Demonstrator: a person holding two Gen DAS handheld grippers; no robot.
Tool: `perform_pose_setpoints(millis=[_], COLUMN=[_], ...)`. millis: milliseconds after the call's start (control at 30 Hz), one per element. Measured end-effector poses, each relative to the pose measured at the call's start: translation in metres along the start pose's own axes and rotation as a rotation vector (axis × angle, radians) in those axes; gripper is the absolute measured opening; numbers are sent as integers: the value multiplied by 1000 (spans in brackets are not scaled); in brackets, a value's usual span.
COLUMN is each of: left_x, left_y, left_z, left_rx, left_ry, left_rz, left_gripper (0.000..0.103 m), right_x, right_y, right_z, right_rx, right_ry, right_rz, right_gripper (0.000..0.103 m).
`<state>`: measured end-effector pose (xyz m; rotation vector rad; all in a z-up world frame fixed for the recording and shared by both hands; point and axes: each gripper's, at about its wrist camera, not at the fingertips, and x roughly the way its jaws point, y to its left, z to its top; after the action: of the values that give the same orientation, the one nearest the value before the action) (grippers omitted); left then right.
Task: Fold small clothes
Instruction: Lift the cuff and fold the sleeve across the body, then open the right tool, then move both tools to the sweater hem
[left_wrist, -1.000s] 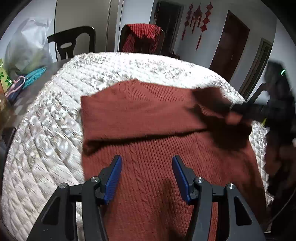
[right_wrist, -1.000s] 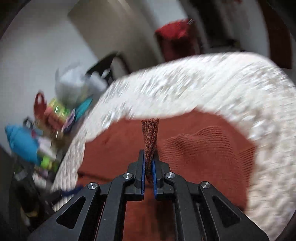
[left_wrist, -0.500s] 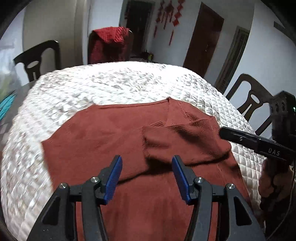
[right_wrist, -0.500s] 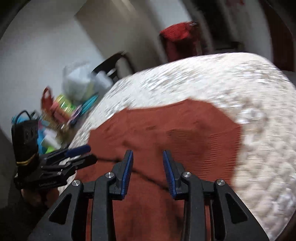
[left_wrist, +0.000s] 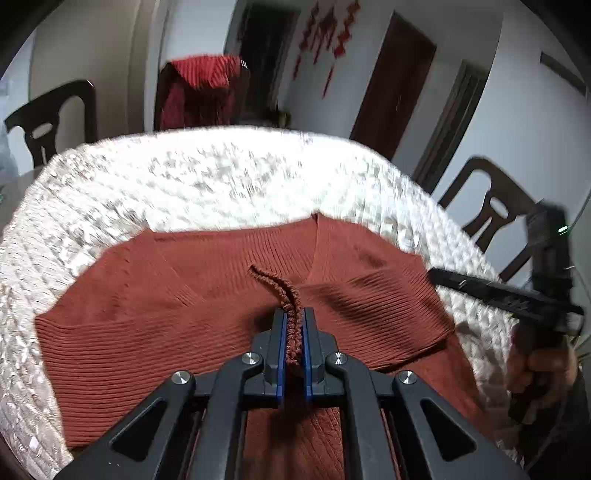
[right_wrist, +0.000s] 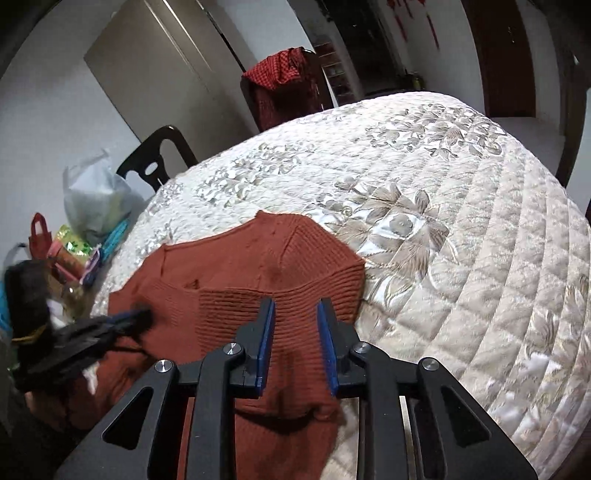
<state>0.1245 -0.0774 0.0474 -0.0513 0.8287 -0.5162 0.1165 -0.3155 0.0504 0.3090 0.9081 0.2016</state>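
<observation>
A rust-red knitted sweater (left_wrist: 166, 314) lies partly folded on a table with a white quilted cover (left_wrist: 221, 184). My left gripper (left_wrist: 293, 317) is shut on a ridge of the sweater's knit near its near edge, the pinched fold standing up between the pads. In the right wrist view the sweater (right_wrist: 258, 266) lies below my right gripper (right_wrist: 295, 306), which is open and empty just above the folded sleeve. The right gripper also shows at the right of the left wrist view (left_wrist: 480, 288), and the left gripper shows blurred in the right wrist view (right_wrist: 122, 321).
Dark chairs stand around the table (left_wrist: 48, 122) (left_wrist: 491, 218); one holds a red garment (left_wrist: 203, 88). Bags and coloured packets (right_wrist: 81, 229) sit at the table's left side. The quilted cover (right_wrist: 443, 221) stretches far to the right of the sweater.
My left gripper was open above the sweater and has shut on a fold of it. My right gripper let go of the sleeve one second ago and stays open over it.
</observation>
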Motion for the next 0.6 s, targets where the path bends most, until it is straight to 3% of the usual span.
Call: perform_pose_setpoints(millis=[100,233,467,600], left_x=[4,17,7,9], left_y=[10,12,17,22], left_z=[-5,-17,-7,-5], left_rx=[-16,-21,-29,-39], left_ry=[28,97,56,58], left_rz=[32,34,51,75], left_gripper=[9,10,16,16], right_x=[12,11,6,26], right_y=[-7,-13,-12,-11], right_z=[0,0,8,11], right_rx=[-1,15,16,-43], right_ry=[48,49,31,80], right_rz=[-42,-50,-68,-121], right_gripper=[25,25,25,24])
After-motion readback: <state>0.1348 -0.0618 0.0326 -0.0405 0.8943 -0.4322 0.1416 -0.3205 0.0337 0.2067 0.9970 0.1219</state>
